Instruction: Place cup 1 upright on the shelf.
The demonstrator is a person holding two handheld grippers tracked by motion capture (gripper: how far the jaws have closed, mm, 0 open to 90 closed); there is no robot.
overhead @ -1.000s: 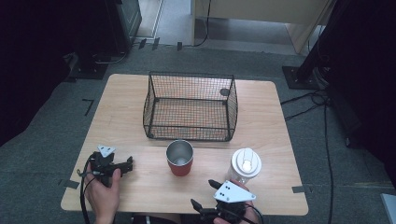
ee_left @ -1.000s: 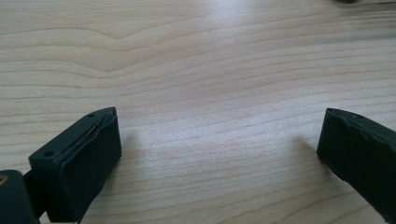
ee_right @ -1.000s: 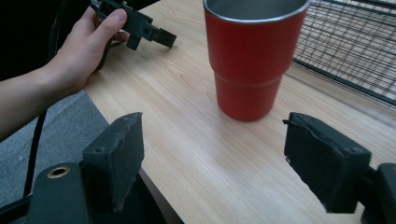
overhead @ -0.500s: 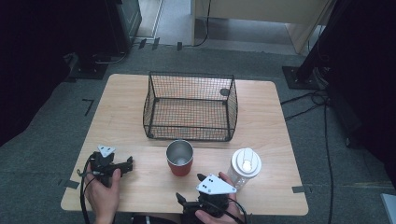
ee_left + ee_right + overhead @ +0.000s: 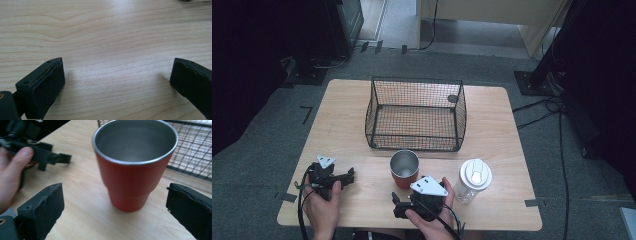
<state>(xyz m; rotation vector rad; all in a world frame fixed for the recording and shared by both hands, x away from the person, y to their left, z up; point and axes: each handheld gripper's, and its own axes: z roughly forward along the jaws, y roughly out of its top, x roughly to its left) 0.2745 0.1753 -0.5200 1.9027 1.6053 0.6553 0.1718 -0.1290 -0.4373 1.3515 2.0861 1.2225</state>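
- now the right gripper (image 5: 398, 207) has just been opening its jaws; they stand wide with nothing between, facing the red cup (image 5: 133, 172).
- cup stands upright before the wire basket (image 5: 416, 114).
- left gripper (image 5: 117, 82) gapes wide over bare table (image 5: 105, 37).

The high view looks down on the whole table (image 5: 502, 145); both tool-mounted cameras sit low and close, sharing its tabletop.
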